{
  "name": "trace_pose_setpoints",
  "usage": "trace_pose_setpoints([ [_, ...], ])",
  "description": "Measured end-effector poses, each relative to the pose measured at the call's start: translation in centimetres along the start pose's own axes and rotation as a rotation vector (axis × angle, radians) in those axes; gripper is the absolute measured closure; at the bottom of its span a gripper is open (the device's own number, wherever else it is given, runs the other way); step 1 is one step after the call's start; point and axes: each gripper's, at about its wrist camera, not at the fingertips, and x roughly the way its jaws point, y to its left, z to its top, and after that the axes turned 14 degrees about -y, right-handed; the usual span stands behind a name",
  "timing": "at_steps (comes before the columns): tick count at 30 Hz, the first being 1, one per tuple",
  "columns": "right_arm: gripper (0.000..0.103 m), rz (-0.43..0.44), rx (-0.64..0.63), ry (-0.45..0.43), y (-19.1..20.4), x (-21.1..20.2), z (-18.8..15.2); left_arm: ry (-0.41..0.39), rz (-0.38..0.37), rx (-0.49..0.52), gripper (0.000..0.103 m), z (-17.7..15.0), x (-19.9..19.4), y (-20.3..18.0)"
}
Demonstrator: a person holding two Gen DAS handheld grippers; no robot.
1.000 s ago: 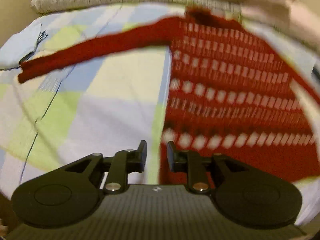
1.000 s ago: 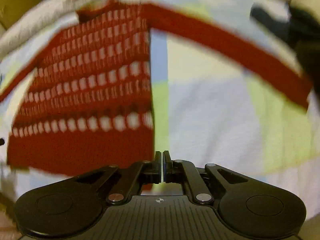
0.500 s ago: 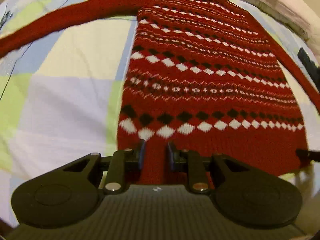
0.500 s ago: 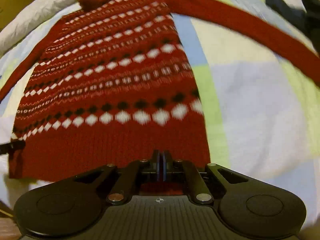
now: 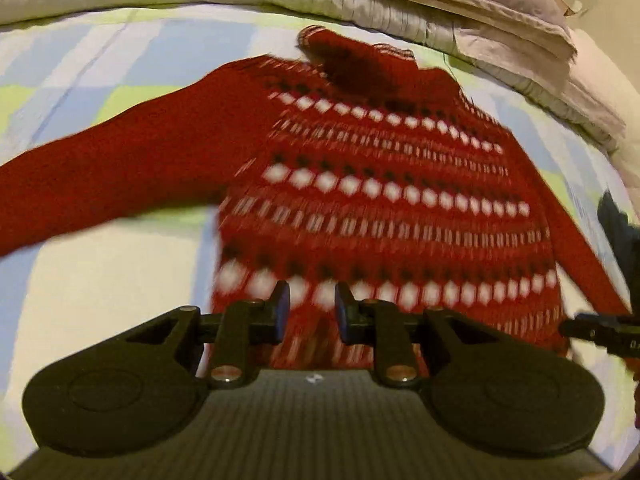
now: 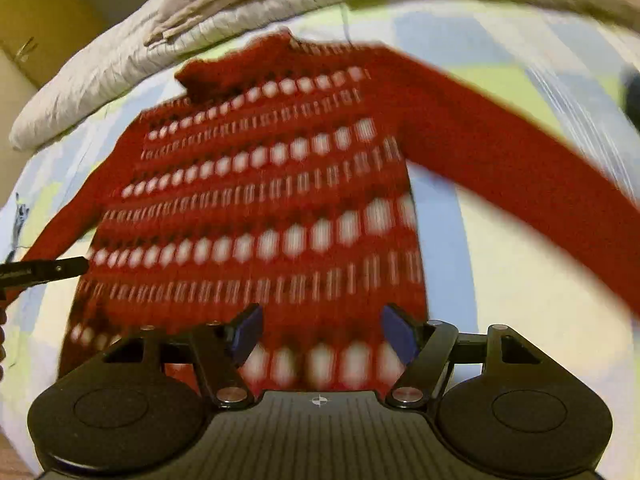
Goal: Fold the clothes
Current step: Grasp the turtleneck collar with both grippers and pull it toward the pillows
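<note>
A red knitted sweater (image 5: 380,184) with white and black diamond bands lies flat on the bed, collar away from me, sleeves spread out to both sides. It also shows in the right wrist view (image 6: 272,208). My left gripper (image 5: 309,304) is open and empty over the sweater's lower left part. My right gripper (image 6: 320,328) is wide open and empty over the sweater's lower right part. The right gripper's tip shows at the right edge of the left wrist view (image 5: 600,330); the left gripper's tip shows at the left edge of the right wrist view (image 6: 44,270).
The bed sheet (image 5: 100,280) is checked in pale blue, green and cream. A grey-white folded duvet (image 5: 360,4) lies along the far edge behind the collar, also in the right wrist view (image 6: 140,48). A dark object (image 5: 618,232) sits at the right.
Both grippers moved forward over the sweater, from its hem up onto the patterned body. The right gripper went from shut to wide open. The left stayed open.
</note>
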Motion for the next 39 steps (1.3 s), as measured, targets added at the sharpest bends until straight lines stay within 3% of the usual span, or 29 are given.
trace_pose_setpoints([
  [5,0.033,0.107,-0.058,-0.095,-0.8,6.4,9.7,-0.06,-0.04,-0.06,0.07,6.7,5.7,-0.8],
  [11,0.034,0.186,0.095,-0.164,-2.3,15.7,20.0,-0.115,-0.092,-0.255,0.058,14.4,12.4,0.4],
  [13,0.041,0.224,0.183,-0.142,-2.8,19.4,21.9,-0.112,-0.094,-0.317,0.058,16.1,15.0,0.8],
  [16,0.042,0.271,0.286,-0.112,-2.8,24.6,24.1,-0.094,-0.093,-0.427,0.058,17.9,18.9,2.4],
  [21,0.046,0.248,0.25,-0.045,-1.2,32.1,25.4,-0.039,-0.134,-0.523,0.06,19.2,23.8,4.0],
  [22,0.085,0.238,0.234,-0.024,-0.9,33.3,25.3,-0.025,-0.159,-0.507,0.068,19.4,24.7,3.7],
  [23,0.097,0.232,0.208,-0.009,-0.6,34.1,25.0,-0.014,-0.185,-0.483,0.093,19.6,25.5,3.3],
  [25,0.097,0.249,0.131,-0.048,0.0,33.9,25.0,-0.044,-0.236,-0.367,0.099,20.8,26.0,1.9],
  [28,0.097,0.256,0.07,-0.247,-0.5,30.7,26.6,-0.216,-0.334,-0.173,0.099,23.4,25.1,-0.6],
  [31,0.097,0.194,0.05,-0.375,-1.7,28.8,27.9,-0.309,-0.321,-0.015,0.099,25.0,25.8,-3.0],
  [32,0.097,0.17,0.037,-0.388,-1.9,28.8,28.0,-0.292,-0.288,0.04,0.099,25.0,26.8,-3.9],
  [34,0.097,0.112,-0.012,-0.328,-1.9,31.0,27.1,-0.225,-0.219,0.136,0.097,24.3,29.4,-5.1],
  [36,0.097,0.053,-0.058,-0.264,-2.0,33.2,26.1,-0.188,-0.171,0.17,0.089,23.4,31.2,-5.3],
  [37,0.093,0.031,-0.071,-0.22,-2.1,34.3,25.4,-0.185,-0.154,0.172,0.089,23.0,31.8,-5.2],
  [38,0.091,0.039,-0.076,-0.244,-2.3,34.2,25.1,-0.183,-0.138,0.166,0.088,22.8,32.1,-5.0],
  [39,0.077,0.044,-0.079,-0.265,-2.4,34.1,24.8,-0.185,-0.126,0.141,0.087,23.0,31.8,-4.8],
])
